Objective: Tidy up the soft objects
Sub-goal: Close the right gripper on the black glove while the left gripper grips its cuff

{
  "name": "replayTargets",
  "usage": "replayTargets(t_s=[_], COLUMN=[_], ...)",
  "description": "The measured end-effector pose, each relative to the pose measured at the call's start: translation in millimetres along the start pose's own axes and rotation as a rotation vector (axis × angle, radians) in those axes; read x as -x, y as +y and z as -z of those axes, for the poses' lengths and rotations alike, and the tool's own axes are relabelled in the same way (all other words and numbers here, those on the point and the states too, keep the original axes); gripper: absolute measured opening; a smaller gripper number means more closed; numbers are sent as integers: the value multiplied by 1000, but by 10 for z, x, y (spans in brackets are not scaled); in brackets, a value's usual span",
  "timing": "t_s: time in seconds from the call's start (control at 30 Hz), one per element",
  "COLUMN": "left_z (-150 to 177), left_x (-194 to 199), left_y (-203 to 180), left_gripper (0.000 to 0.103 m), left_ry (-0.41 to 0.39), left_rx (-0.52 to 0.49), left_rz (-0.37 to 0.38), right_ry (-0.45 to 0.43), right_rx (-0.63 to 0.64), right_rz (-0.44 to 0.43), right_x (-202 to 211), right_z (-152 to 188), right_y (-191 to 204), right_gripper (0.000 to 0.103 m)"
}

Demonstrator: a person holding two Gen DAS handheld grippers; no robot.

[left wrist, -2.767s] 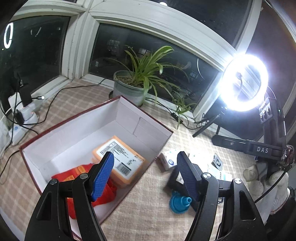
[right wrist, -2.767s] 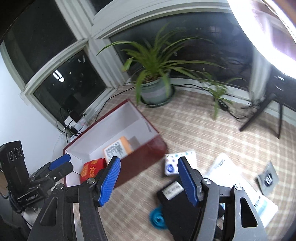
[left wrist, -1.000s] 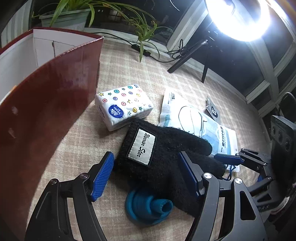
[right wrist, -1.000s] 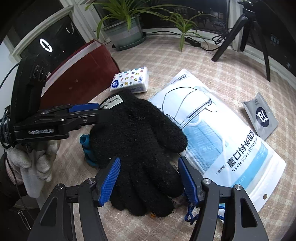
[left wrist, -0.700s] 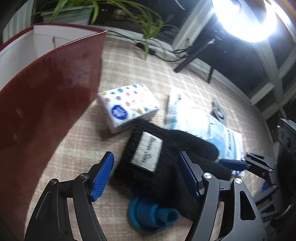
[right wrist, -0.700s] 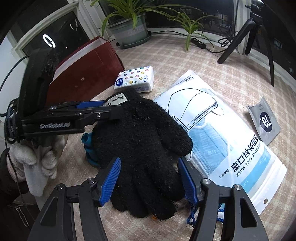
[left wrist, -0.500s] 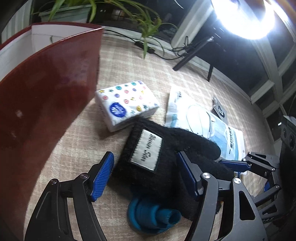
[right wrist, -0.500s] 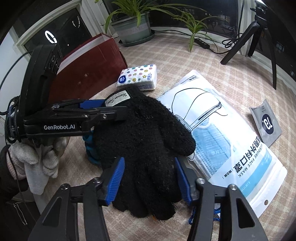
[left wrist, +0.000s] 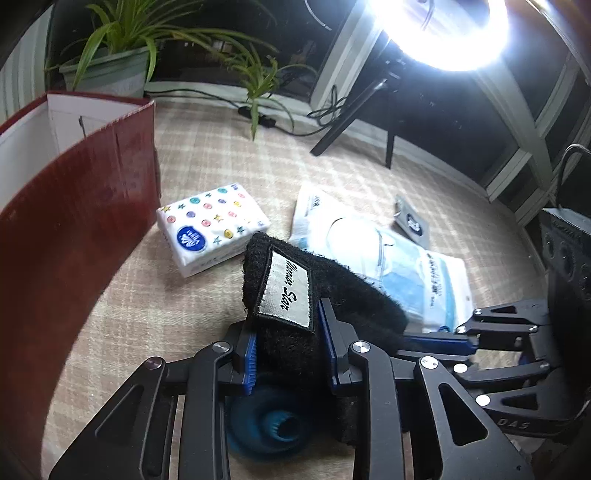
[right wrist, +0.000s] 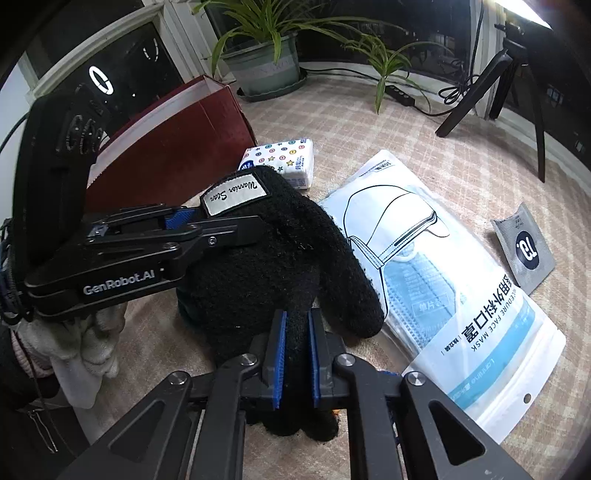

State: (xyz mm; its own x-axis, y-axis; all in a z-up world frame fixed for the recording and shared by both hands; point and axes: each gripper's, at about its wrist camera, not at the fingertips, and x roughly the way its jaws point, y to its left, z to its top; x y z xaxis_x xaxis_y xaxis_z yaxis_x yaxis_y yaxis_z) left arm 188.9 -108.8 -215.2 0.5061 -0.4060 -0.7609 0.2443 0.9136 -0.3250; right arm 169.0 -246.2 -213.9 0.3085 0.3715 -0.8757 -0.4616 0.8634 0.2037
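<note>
Black knit glove (right wrist: 280, 258) on checked mat, label read "Warrior Star". Cuff end clamped by left gripper (left wrist: 288, 354), marked "GenRobot.AI"; finger end pinched by right gripper (right wrist: 294, 365). Long axis runs cuff toward red box (right wrist: 177, 147), fingers toward camera. Pouch (right wrist: 443, 288) beside it, printed "FACE MASK".

Potted spider plant (right wrist: 264, 55) stands by the window; ring light (left wrist: 439, 33) on tripod (right wrist: 495, 74); power strip (right wrist: 400, 95) on checked mat.

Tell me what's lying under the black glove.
A blue rubbery thing pokes out beneath the black glove; the glove and gripper hide most of it. The mask pack's corner also slips under the glove.
</note>
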Motion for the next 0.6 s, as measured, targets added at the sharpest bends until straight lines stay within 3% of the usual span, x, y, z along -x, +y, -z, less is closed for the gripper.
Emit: replayTargets(t_s=[0.33, 0.6], left_z=[-93, -260], left_x=[373, 818], left_y=[-61, -41], left_gripper=[26, 26], left_ry=[-84, -194], left_rx=[14, 24], left_rz=[40, 58], right_ry=[-98, -200], right_rx=[-41, -16], right_rz=[-11, -29], right_x=[458, 890], right_z=[-40, -285], right_y=[27, 199], right_gripper=[8, 7])
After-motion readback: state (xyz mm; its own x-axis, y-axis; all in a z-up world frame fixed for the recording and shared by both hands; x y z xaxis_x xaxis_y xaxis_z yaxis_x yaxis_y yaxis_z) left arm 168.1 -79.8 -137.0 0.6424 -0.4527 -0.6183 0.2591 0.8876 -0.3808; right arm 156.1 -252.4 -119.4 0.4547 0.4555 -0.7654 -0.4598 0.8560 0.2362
